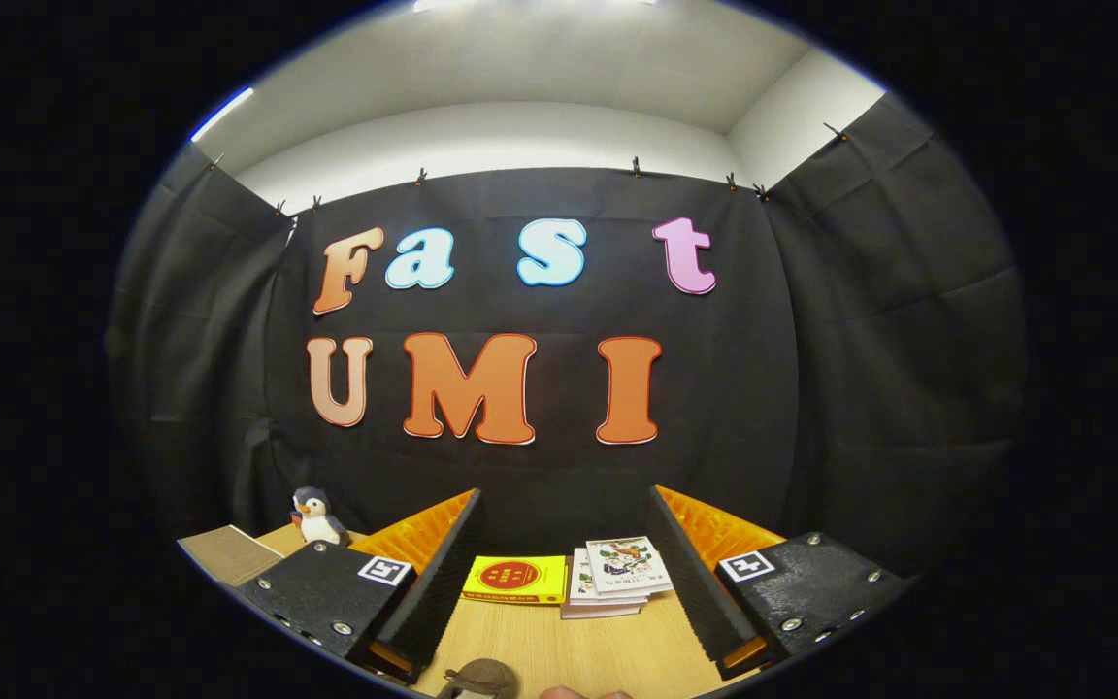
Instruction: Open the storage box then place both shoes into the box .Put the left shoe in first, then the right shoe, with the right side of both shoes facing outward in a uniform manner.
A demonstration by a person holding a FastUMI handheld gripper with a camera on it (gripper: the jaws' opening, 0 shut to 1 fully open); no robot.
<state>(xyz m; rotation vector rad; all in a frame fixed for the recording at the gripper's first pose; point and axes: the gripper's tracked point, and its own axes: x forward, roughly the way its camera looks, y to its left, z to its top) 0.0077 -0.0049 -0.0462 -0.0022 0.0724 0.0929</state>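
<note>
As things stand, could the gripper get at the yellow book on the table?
Probably yes. The gripper is open, and the yellow book lies flat just ahead between its fingers, beside a stack of books, with bare table between.

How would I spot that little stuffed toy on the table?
Start at the wooden table below the black cloth wall. The open tool holds nothing; past its left finger, at the table's far edge, sits the penguin plush. It's the one soft, upright thing; the yellow book and book stack lie flat.

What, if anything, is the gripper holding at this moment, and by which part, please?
Nothing is held. The gripper is open, its fingers spread wide over bare table, with the yellow book and the stack of books lying beyond them.
</note>
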